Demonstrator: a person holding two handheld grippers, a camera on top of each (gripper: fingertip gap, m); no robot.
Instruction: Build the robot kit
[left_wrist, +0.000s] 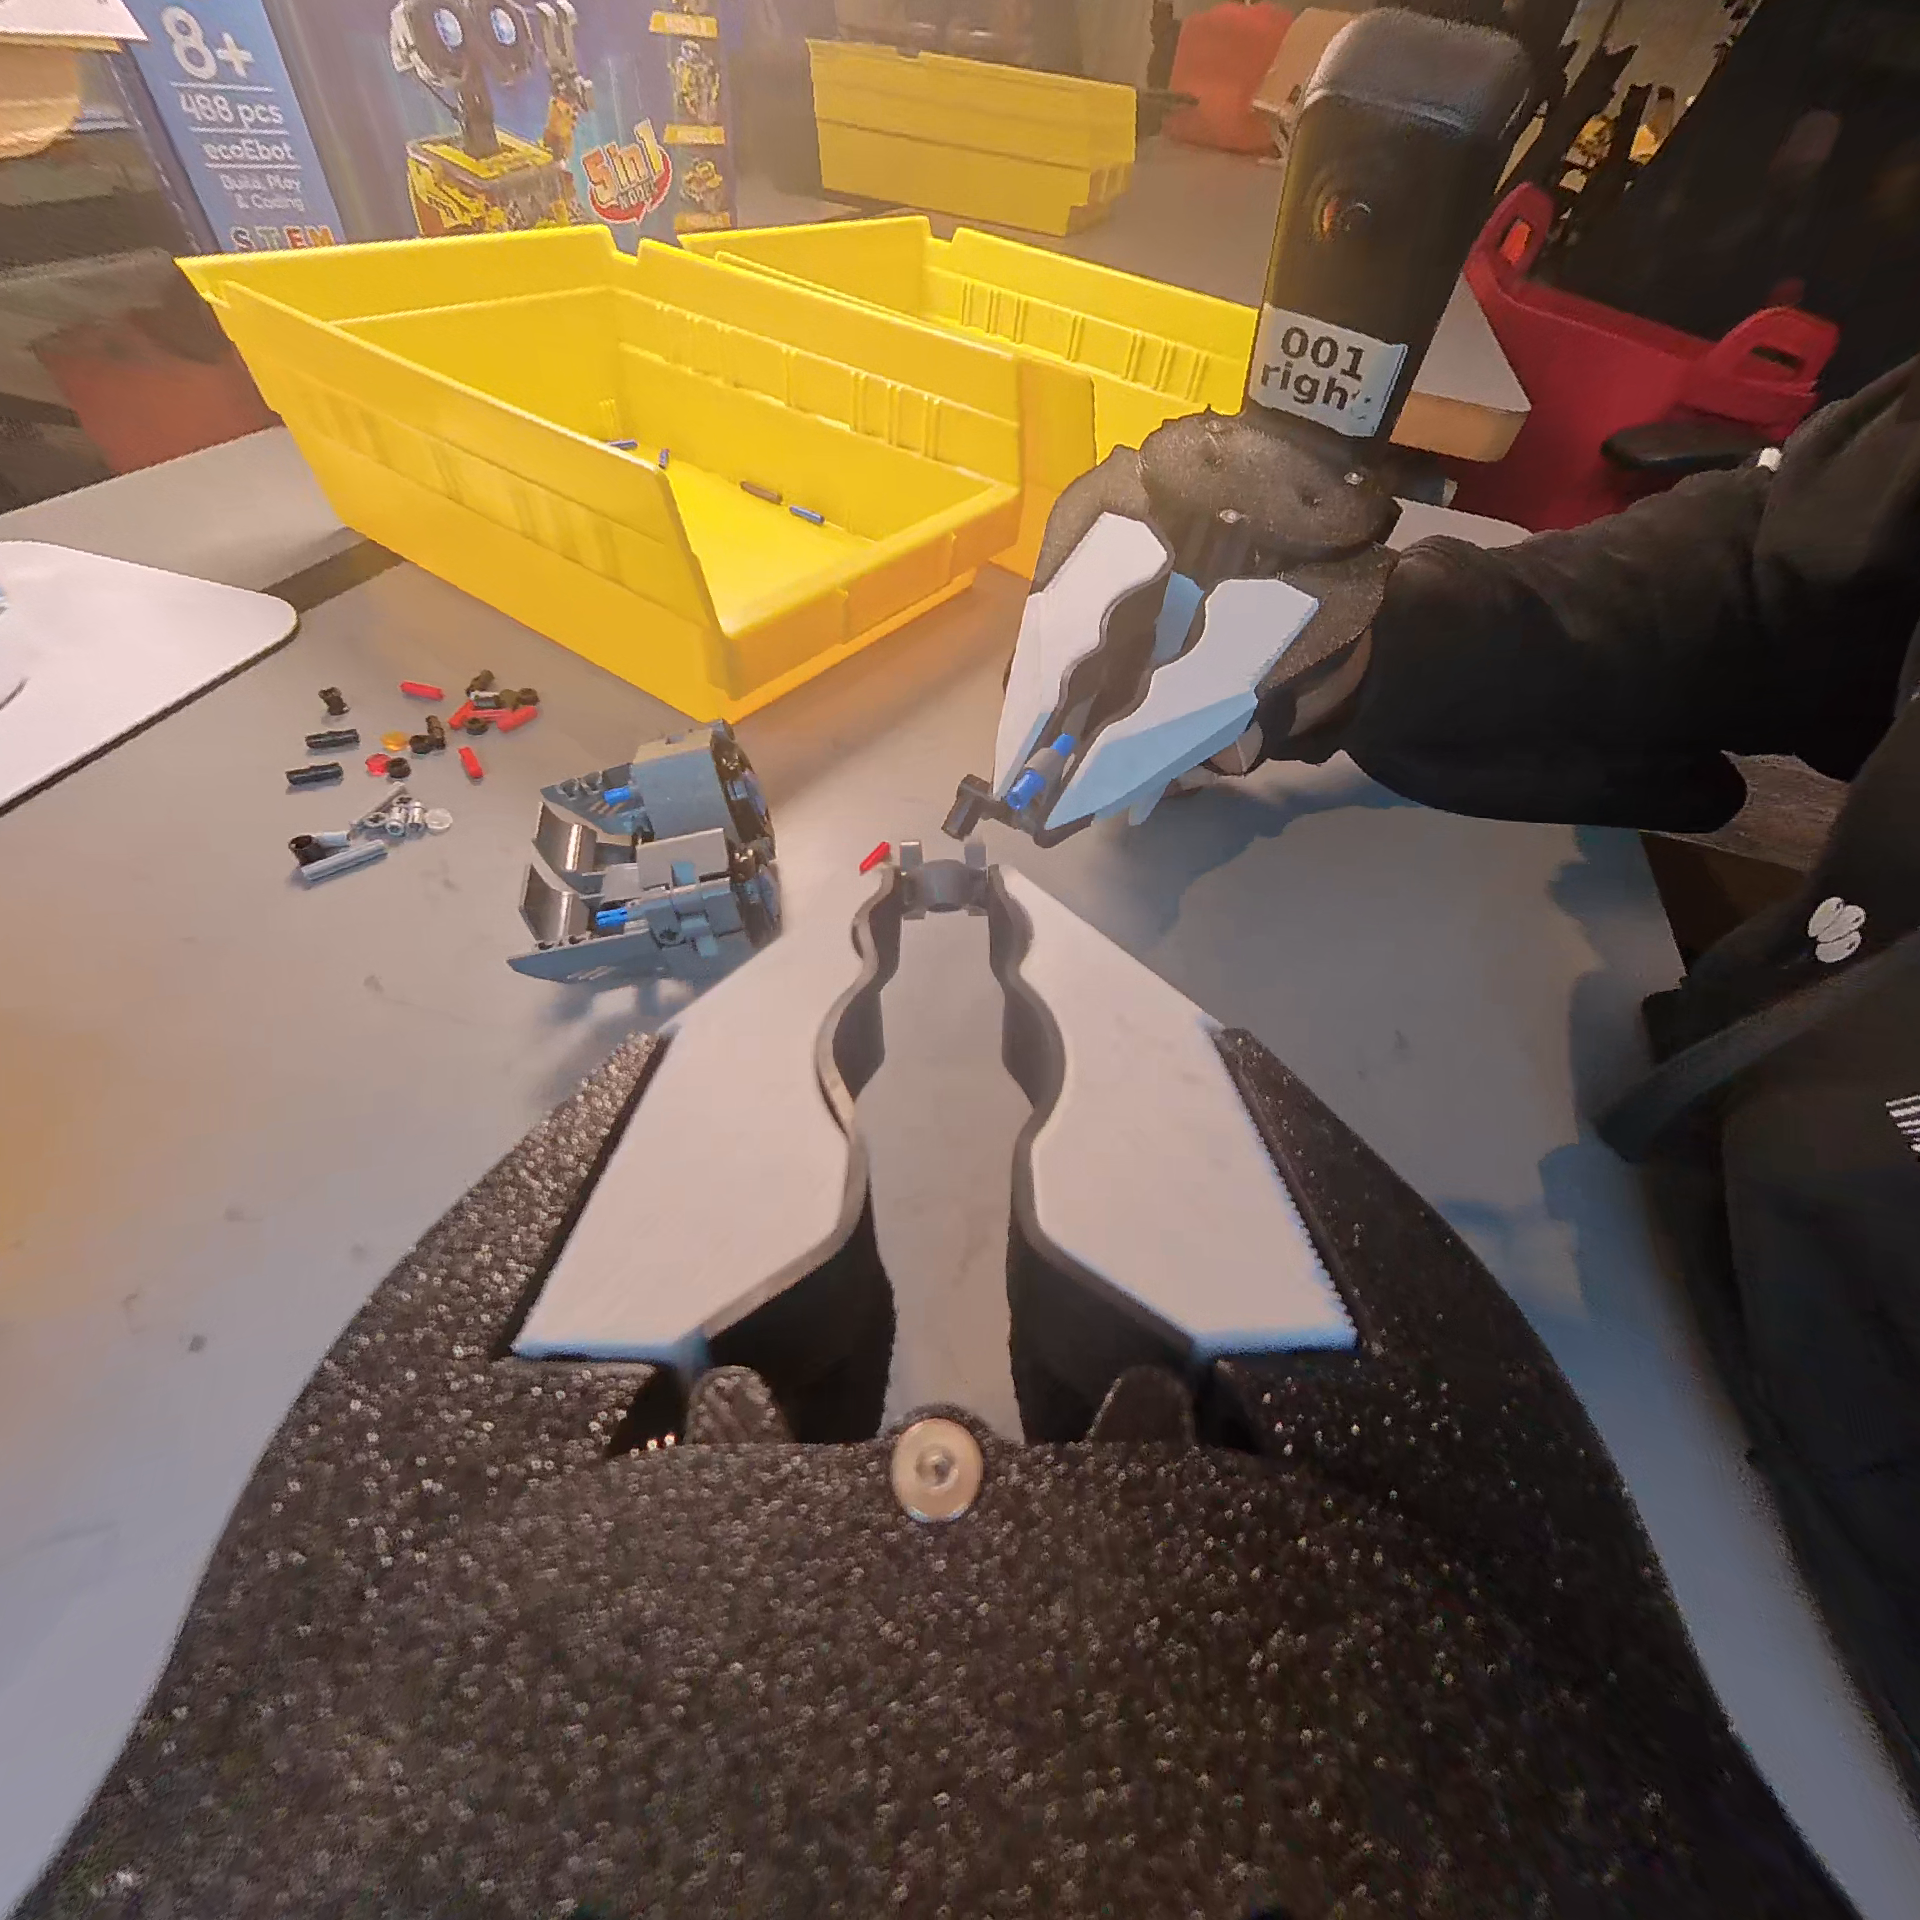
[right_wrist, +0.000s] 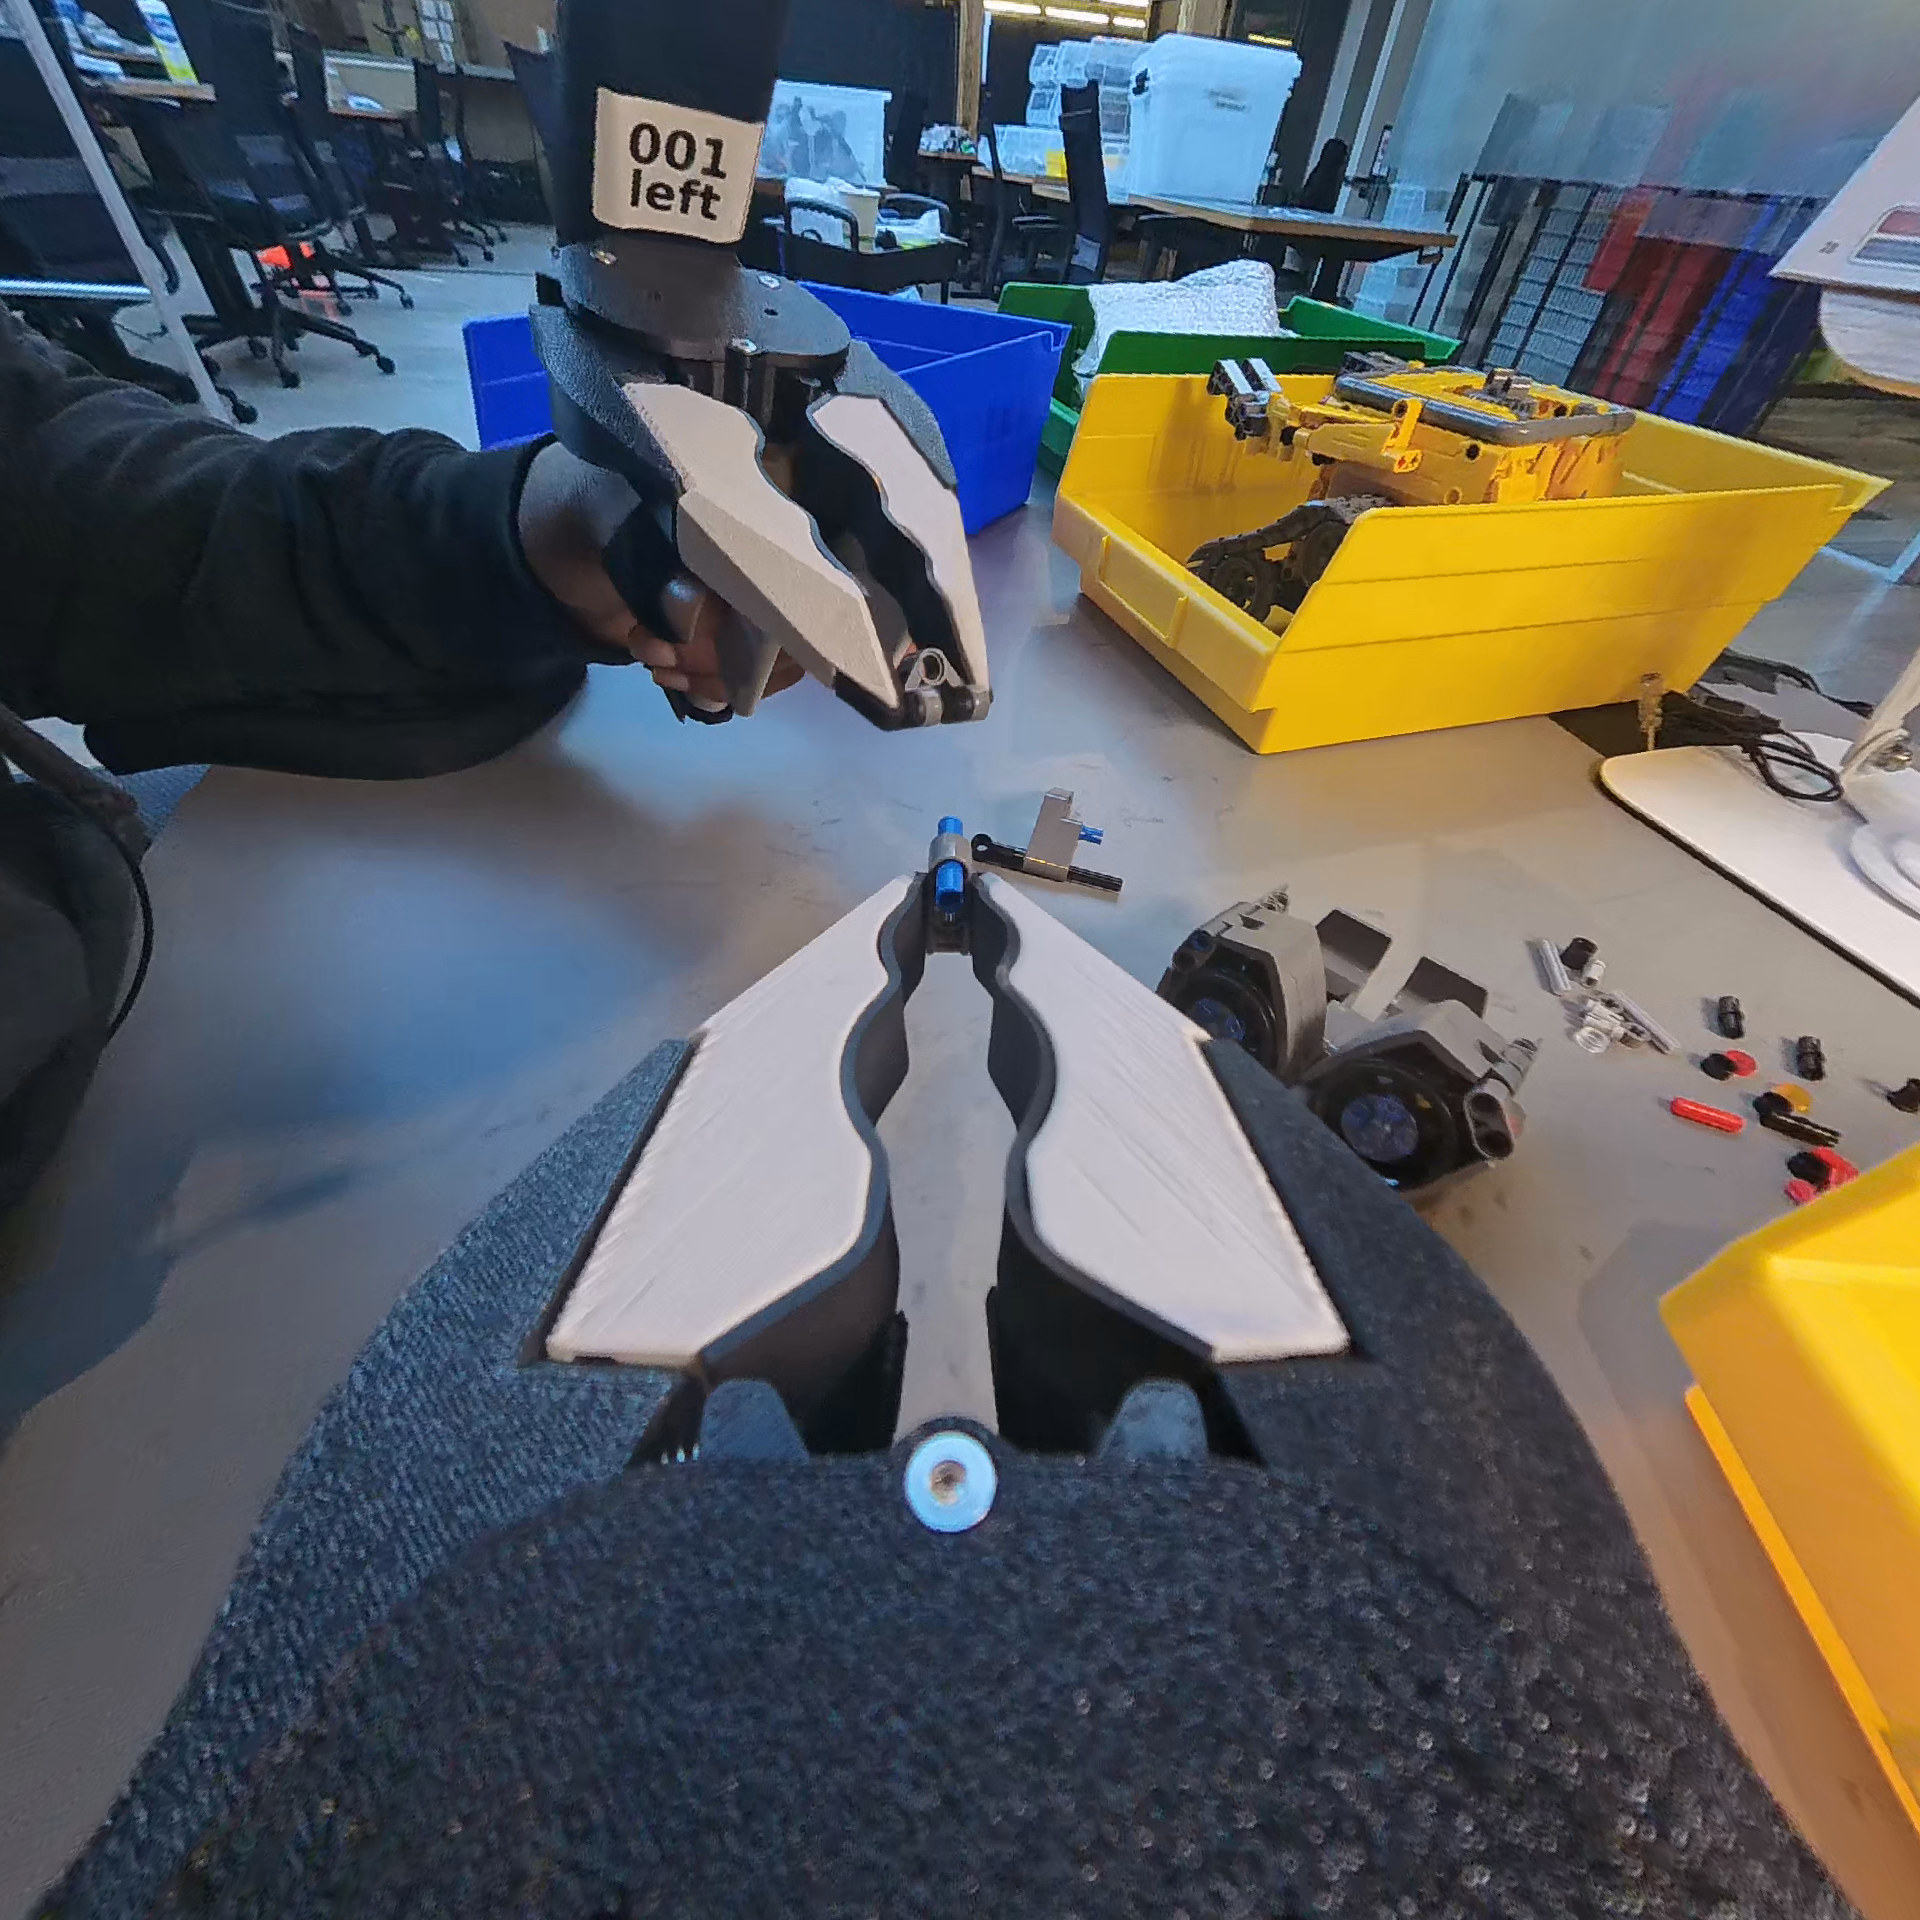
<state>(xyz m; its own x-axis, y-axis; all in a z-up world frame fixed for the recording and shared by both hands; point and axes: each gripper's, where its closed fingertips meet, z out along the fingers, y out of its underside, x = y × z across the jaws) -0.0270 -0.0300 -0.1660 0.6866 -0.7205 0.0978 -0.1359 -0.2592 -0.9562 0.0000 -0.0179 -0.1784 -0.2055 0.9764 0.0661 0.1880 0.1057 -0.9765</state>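
On the grey table (left_wrist: 1299, 1039), the left gripper (left_wrist: 943, 883) is pressed together on a small grey connector piece (left_wrist: 940, 881), pinched at its very tips and held just above the tabletop. In the right wrist view the same gripper (right_wrist: 940, 696) hangs above the table with the grey piece (right_wrist: 928, 681) clamped at its tips. A white label with printed black writing is stuck to its black handle (right_wrist: 673, 166).

The right gripper (right_wrist: 948, 896) is closed on a short blue and grey pin piece (right_wrist: 948, 883), which pokes out past the fingertips. From the left wrist view this gripper (left_wrist: 1023, 805) points down toward the table, the blue pin (left_wrist: 1039, 774) between its fingers and a small black part (left_wrist: 964, 812) hanging from its lower end. It sits just above and to the right of the left gripper's tips, close but not touching. Its handle carries a white printed label (left_wrist: 1325, 379) too.

Just past the right gripper's tips, a small grey block on a black rod (right_wrist: 1049, 852) lies on the table. A grey and black brick assembly (left_wrist: 649, 852) lies to the left of the left gripper, and beyond it loose red, black and grey small parts (left_wrist: 416, 758) are scattered. A single red pin (left_wrist: 875, 855) lies near the left gripper's tips.

A yellow bin (left_wrist: 499, 416) behind holds a few small blue and dark pins. Another yellow bin (right_wrist: 1455, 644) holds a yellow tracked brick model (right_wrist: 1434, 436). A blue toy box (left_wrist: 312, 125) with printed writing and pictures stands at the back.
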